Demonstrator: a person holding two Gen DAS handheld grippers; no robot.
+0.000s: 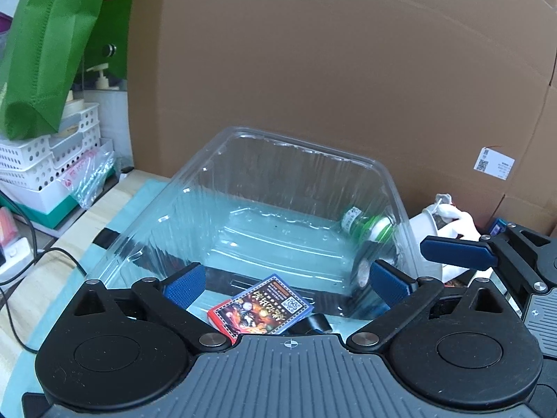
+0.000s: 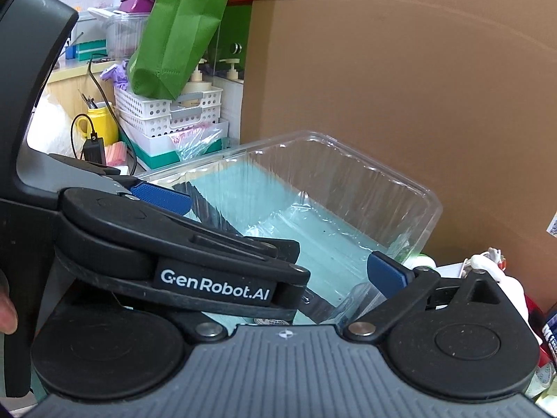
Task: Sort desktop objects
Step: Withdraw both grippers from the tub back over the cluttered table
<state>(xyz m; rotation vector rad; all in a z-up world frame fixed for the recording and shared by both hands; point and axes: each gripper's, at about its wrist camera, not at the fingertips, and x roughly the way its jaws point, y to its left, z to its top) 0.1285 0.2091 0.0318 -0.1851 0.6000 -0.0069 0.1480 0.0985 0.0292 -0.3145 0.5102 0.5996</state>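
left gripper (image 1: 285,282): tipped down, fingers wide, holding nothing | right gripper (image 2: 278,233): tipped down, fingers wide, holding nothing | card box (image 1: 259,308): between left fingers at 6 o'clock of clear tub (image 1: 379,170) | green bottle (image 1: 374,228): at 3 o'clock

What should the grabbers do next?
Probably the left gripper should dip and close on the card box: its fingers are open with the box lying below between them, outside the clear tub.
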